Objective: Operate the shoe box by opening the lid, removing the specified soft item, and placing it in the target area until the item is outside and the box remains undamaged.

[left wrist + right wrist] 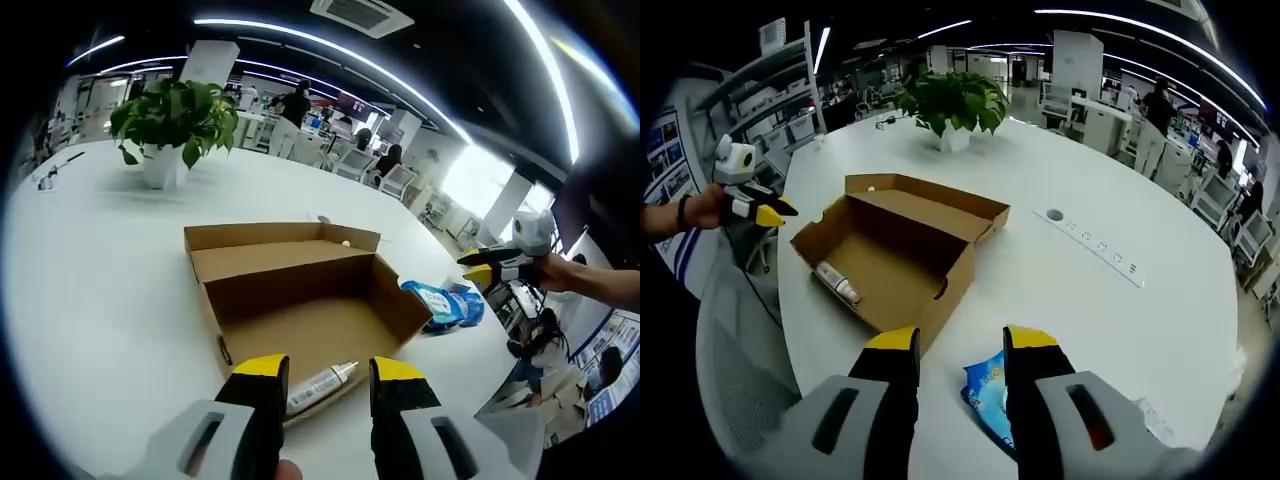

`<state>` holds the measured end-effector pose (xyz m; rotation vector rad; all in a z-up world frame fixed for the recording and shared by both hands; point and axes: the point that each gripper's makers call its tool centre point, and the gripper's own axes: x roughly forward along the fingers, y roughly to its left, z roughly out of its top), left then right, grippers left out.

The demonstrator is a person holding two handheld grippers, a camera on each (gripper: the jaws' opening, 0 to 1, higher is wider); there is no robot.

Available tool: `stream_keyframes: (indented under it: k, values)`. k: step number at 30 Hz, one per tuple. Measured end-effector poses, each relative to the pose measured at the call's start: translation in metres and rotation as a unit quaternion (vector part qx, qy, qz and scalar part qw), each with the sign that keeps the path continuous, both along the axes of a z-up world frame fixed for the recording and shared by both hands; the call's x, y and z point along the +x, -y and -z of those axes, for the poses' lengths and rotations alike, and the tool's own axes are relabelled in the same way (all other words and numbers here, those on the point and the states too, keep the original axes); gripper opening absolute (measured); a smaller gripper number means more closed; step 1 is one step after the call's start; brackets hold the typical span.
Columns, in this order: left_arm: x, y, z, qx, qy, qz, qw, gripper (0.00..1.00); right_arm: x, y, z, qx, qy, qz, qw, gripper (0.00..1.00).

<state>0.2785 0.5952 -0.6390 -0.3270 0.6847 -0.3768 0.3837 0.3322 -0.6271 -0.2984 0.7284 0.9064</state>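
So the brown cardboard shoe box (pixel 300 300) sits open on the big white round table (pixel 100 300), lid folded back flat behind it. Inside, near one end wall, lies a white tube with a printed label (pixel 838 283), lying on its side on the box floor. In the left gripper view it's right at the near edge, just past the jaws.

The soft item, a blue plastic pouch with white print (pixel 992 395), is outside the box, flat on the table just beside one short end. In the right gripper view it's partly tucked behind the right jaw, not gripped.

The left gripper (pixel 328 375) has its yellow-tipped jaws spread apart with nothing between them, hovering at the box's near edge. The right gripper (pixel 962 345) is the same deal: jaws apart, empty, floating above the pouch. Each gripper also pops up at the side of the other's view, held in a hand.

A potted green leafy plant in a white pot (pixel 172 125) stands farther back on the table, well apart from the box. A white power strip (pixel 1095 245) lies on the table too.
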Motion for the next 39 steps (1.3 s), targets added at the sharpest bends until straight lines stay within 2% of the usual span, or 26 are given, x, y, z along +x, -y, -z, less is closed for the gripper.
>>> stream_keyframes:
  k: [5,12,24,33,39]
  values:
    - [-0.001,0.002,0.003,0.001,-0.003,0.004,1.0000,0.32,-0.013,-0.009,0.005,0.017,-0.011,0.001,0.9998,0.31]
    - [0.000,0.003,0.010,0.008,-0.010,0.010,0.9999,0.32,-0.018,-0.010,0.014,0.028,-0.018,0.004,0.9994,0.31]
    - [0.017,-0.003,0.016,0.025,-0.016,0.024,0.9993,0.33,-0.029,0.009,0.017,0.024,-0.018,0.017,0.9994,0.31]
    - [0.027,0.000,0.030,0.059,-0.035,0.079,0.9945,0.33,-0.050,0.015,0.005,0.044,-0.013,0.030,0.9985,0.31]
    - [0.028,0.011,0.046,0.104,-0.048,0.148,0.9824,0.33,-0.070,0.025,-0.006,0.061,-0.001,0.052,0.9968,0.32]
